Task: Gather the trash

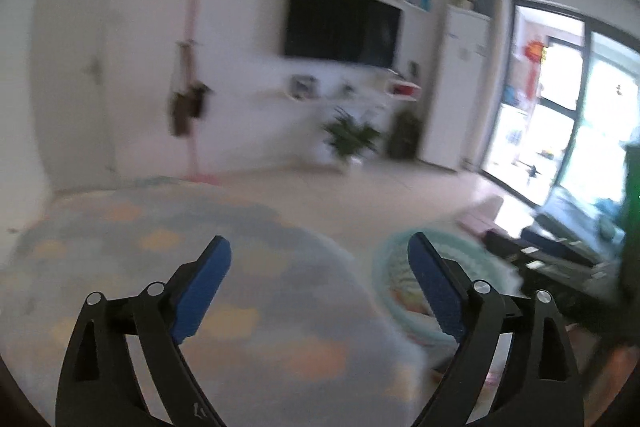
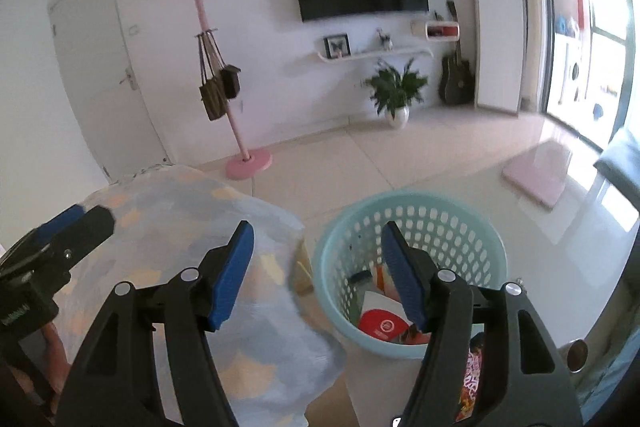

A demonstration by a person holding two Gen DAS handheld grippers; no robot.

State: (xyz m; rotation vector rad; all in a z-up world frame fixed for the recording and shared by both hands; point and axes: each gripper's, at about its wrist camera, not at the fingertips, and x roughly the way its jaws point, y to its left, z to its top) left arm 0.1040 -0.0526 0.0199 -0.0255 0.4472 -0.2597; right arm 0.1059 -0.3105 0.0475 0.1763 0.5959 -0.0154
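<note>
In the right wrist view the left gripper (image 2: 80,217) enters from the far left edge, out to the left of the right gripper (image 2: 316,253), its dark finger and blue pad lying over the pale patterned cloth (image 2: 192,211); in its own blurred view the left gripper (image 1: 320,255) has its jaws spread wide with nothing between them, the cloth (image 1: 160,239) stretching beneath and ahead of the fingers. The cloth's rounded edge falls away just left of the right gripper's left finger, and past that edge bare tiled floor (image 2: 360,167) opens toward the pink coat stand (image 2: 248,159) and the potted plant (image 2: 396,95) well ahead by the wall. The right gripper's jaws stand apart and grip nothing. Directly ahead of and below its right finger sits the teal basket (image 2: 404,219), its near rim partly hidden behind that finger, holding trash (image 2: 380,323): a red-and-white wrapper and other packets. In the left wrist view the basket (image 1: 390,259) lies just behind the right-hand finger. Further right, a pink mat (image 2: 536,175) lies on open floor near the glass door (image 2: 588,27).
</note>
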